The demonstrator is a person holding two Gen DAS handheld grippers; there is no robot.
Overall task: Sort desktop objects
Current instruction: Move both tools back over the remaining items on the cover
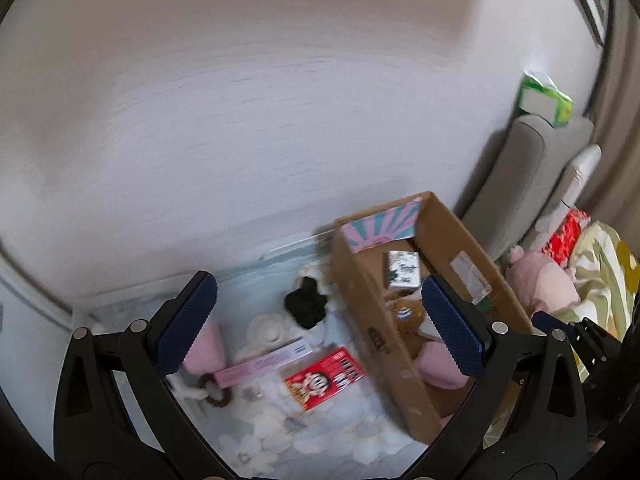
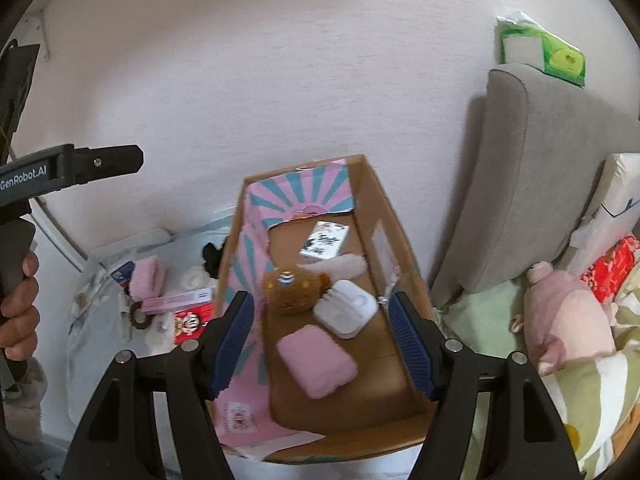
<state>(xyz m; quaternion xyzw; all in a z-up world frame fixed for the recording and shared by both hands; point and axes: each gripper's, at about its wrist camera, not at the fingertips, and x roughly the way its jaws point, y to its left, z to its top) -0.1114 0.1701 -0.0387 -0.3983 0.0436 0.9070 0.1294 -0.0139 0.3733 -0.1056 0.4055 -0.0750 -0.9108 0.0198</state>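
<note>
The box (image 2: 394,216) sits right under the right gripper (image 2: 325,340), whose jaws are apart with nothing between them, the pink pad (image 2: 316,360) lying loose below. The unsorted things lie left of the box, under the left gripper (image 1: 320,324), jaws wide apart and empty. The long pink carton (image 1: 264,364), slanting across those jaws, looks like the left hand's pick.

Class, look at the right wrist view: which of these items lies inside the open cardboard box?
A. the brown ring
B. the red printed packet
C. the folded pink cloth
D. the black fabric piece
C: the folded pink cloth rests on the floor of the open cardboard box, while the other three lie outside on the pale surface to its left.
</note>
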